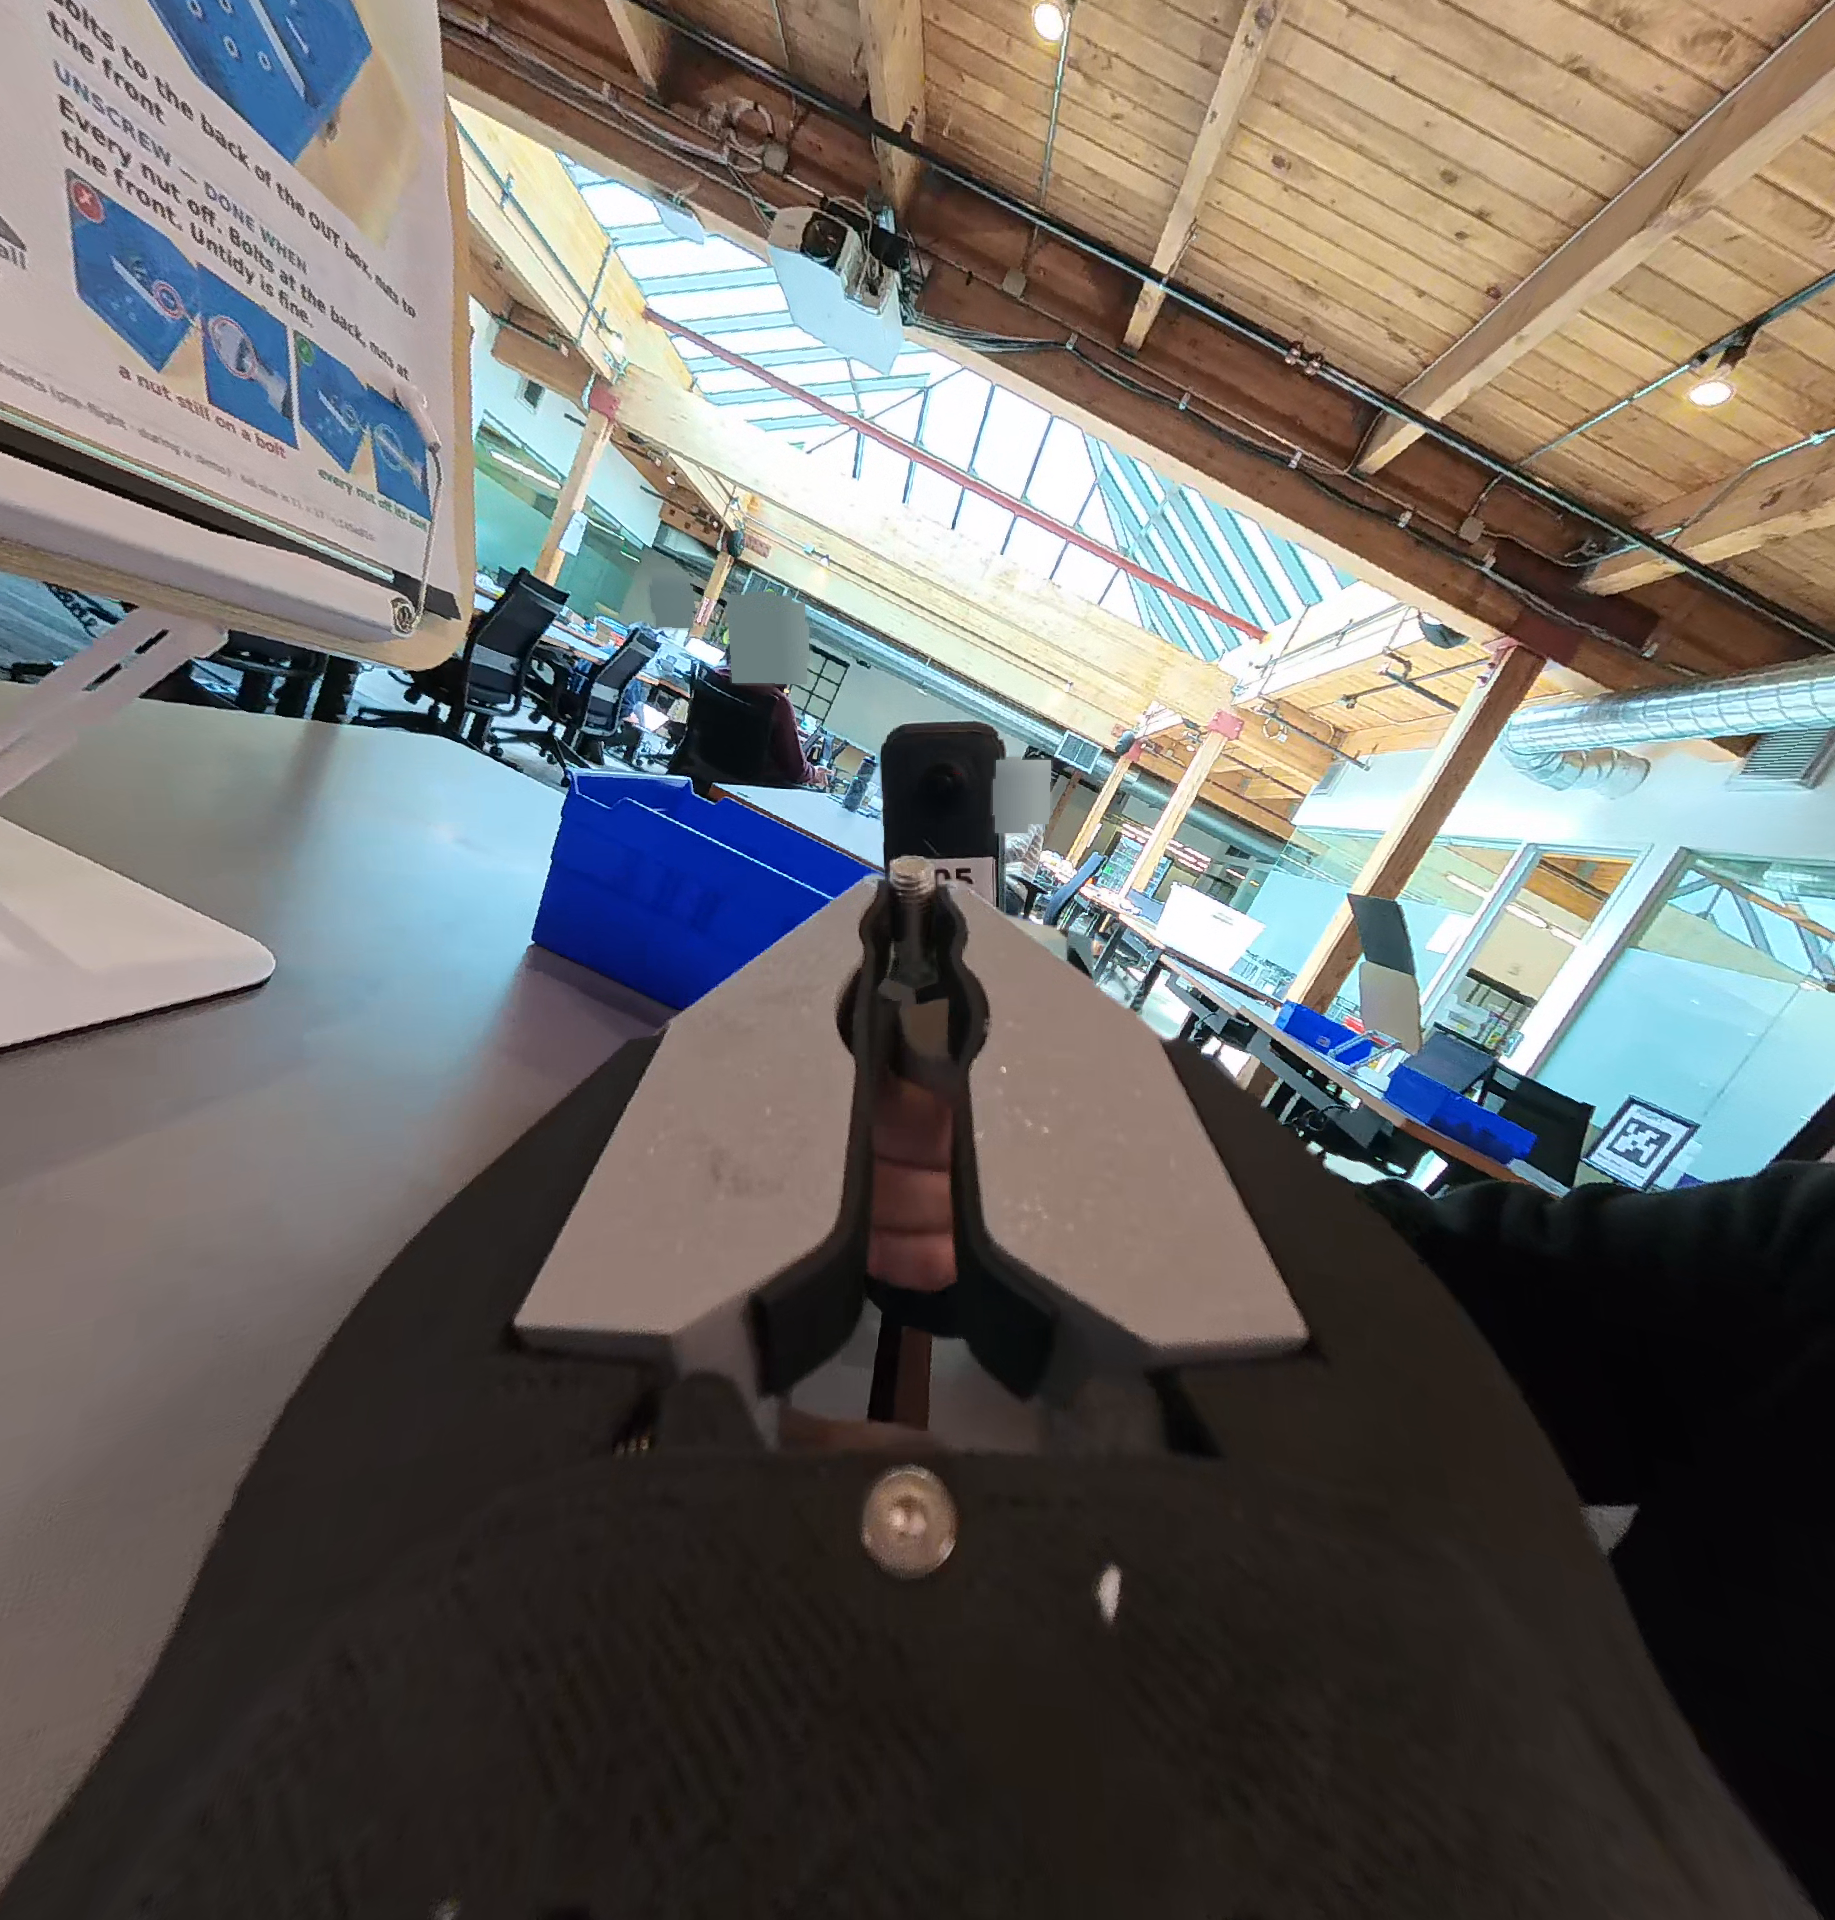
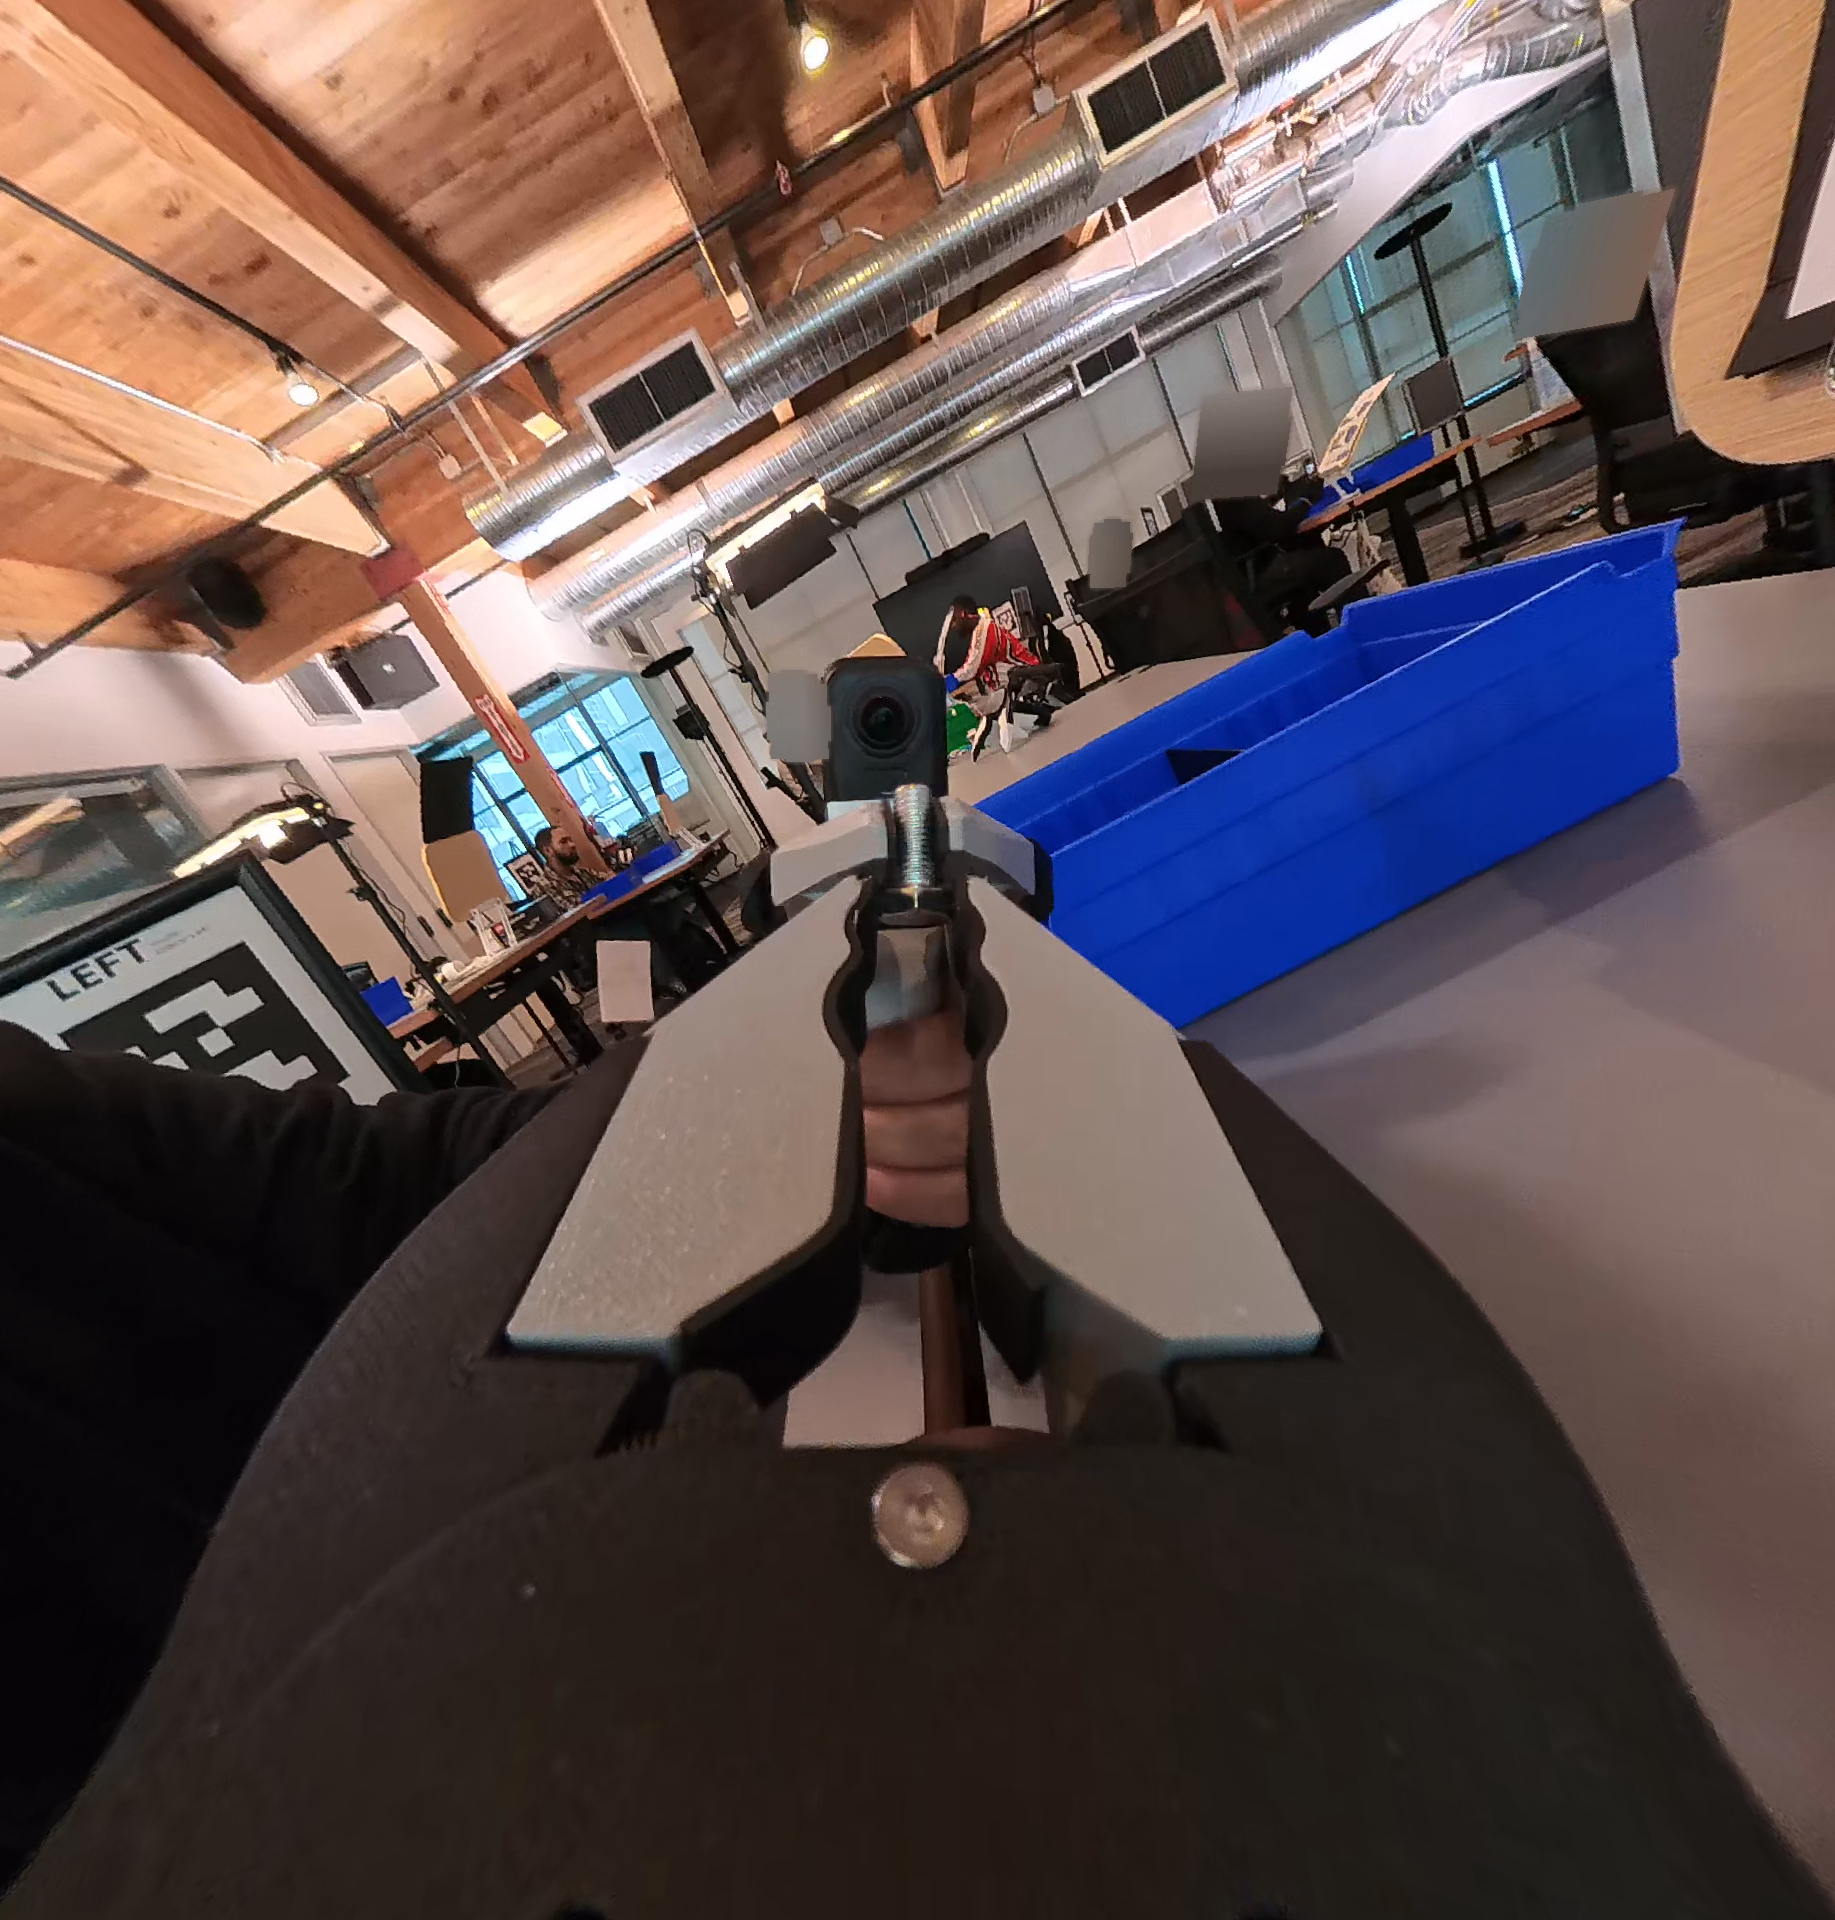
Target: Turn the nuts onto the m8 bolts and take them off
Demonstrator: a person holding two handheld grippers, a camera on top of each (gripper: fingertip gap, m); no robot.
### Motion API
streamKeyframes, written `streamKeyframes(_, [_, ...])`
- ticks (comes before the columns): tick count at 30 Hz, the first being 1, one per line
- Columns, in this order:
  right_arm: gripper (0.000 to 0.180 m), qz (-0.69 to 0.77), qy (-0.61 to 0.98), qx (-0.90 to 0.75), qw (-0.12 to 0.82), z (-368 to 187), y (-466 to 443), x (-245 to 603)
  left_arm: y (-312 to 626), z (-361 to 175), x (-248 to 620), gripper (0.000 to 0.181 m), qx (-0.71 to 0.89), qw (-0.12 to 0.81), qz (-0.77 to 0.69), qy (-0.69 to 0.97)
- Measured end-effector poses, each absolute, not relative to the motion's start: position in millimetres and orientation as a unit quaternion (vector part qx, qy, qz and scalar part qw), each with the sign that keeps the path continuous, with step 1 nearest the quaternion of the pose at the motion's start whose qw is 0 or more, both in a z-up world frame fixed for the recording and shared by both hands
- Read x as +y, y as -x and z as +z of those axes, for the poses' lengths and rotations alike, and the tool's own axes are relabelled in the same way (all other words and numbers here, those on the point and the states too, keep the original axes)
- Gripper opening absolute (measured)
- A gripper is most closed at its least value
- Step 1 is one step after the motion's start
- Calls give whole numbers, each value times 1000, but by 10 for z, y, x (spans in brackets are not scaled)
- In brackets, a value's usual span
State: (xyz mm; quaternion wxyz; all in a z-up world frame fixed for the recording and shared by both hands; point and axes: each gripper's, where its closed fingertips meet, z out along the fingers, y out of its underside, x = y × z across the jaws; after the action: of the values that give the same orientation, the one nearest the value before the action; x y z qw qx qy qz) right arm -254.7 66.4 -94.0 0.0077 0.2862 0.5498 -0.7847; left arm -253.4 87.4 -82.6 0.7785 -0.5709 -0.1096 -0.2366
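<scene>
above a grey table (image 1: pixel 217 1091), the two grippers face each other, tilted upward, each showing the other's camera just past its own tip. between the grey fingers (image 1: pixel 788 1091) of the left gripper (image 1: pixel 911 935) a bolt (image 1: pixel 911 904) stands clamped, its threaded end poking out beyond the tips and a nut (image 1: pixel 908 982) sitting on the thread low down between the jaws; the fingers are drawn tight against it. whether they press on the nut or on the bolt's own head is hard to tell from this angle.

the right wrist view shows the right gripper (image 2: pixel 913 914) closed as well, its fingers (image 2: pixel 726 1122) pinching a metal piece, seemingly the nut (image 2: pixel 911 902), with the bolt (image 2: pixel 913 831) rising out of it toward the opposite gripper, whose grey fingertips sit just behind the thread. which gripper actually carries the bolt cannot be settled from these two views.

a blue bin (image 1: pixel 674 894) rests on the table to the left of the left gripper; in the right wrist view the bin (image 2: pixel 1360 790) lies to the right, open side up. a white stand with a printed sheet (image 1: pixel 217 260) stands at the table's far left. a dark sleeve (image 1: pixel 1671 1455) shows at the edge.
</scene>
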Motion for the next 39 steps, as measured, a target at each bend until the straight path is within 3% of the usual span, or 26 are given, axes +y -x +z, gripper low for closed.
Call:
streamKeyframes(13, [13,-788,-280,549,-3,-896,2544,739,2540,-779,833,5,-101,770,-219,591])
streamKeyframes(17, [31,-768,-278,576,-29,-896,2541,803,2506,-787,826,5,-90,762,-232,598])
streamKeyframes(23, [37,-739,-260,619,-48,-949,2471,697,2362,-806,873,5,-64,752,-235,612])
streamKeyframes(25, [32,-735,-255,626,-38,-980,2450,653,2366,-820,885,5,-66,750,-231,617])
streamKeyframes(27, [11,-741,-243,625,-29,-969,2408,626,2374,-829,888,5,-68,748,-229,619])
streamKeyframes(39, [11,-768,-254,588,-11,-905,2442,682,2411,-813,867,6,-86,755,-262,595])
